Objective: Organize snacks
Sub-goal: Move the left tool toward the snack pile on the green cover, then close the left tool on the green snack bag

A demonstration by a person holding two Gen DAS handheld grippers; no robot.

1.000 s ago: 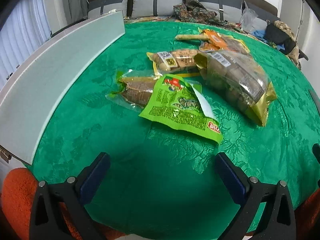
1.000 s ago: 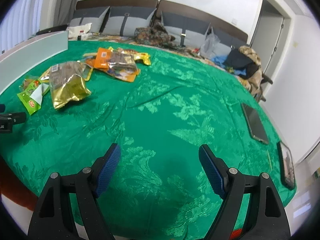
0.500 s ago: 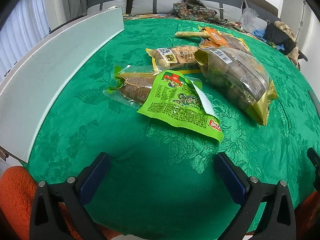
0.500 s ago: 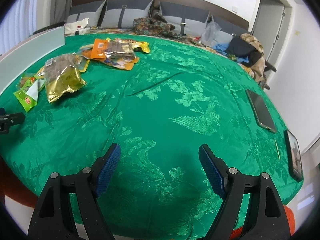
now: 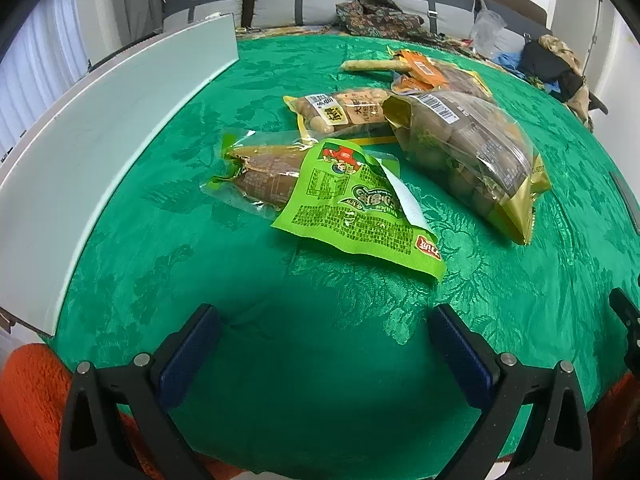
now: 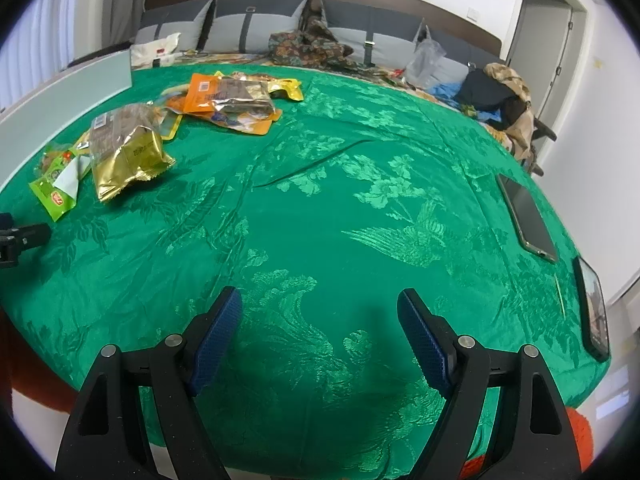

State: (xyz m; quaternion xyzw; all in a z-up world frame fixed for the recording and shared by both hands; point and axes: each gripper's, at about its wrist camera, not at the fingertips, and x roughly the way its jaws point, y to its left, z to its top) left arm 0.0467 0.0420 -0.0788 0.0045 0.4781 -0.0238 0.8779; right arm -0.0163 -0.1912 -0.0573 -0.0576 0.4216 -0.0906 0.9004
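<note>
Both the left tongs (image 5: pixel 324 344) and right tongs (image 6: pixel 320 332) hang released and empty over bare green surface (image 6: pixel 320 208), the green snack packet (image 5: pixel 360 212) lying just ahead of the left pair, partly covering a clear-wrapped brown snack (image 5: pixel 260 176), a white panel (image 5: pixel 104 136) edging the left side.

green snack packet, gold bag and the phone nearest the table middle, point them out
green snack packet (image 5: pixel 352 216), left wrist view, on its printed back
gold bag (image 6: pixel 128 152), right wrist view, on its gold bottom end
phone (image 6: pixel 528 216), right wrist view, on its dark screen
</note>
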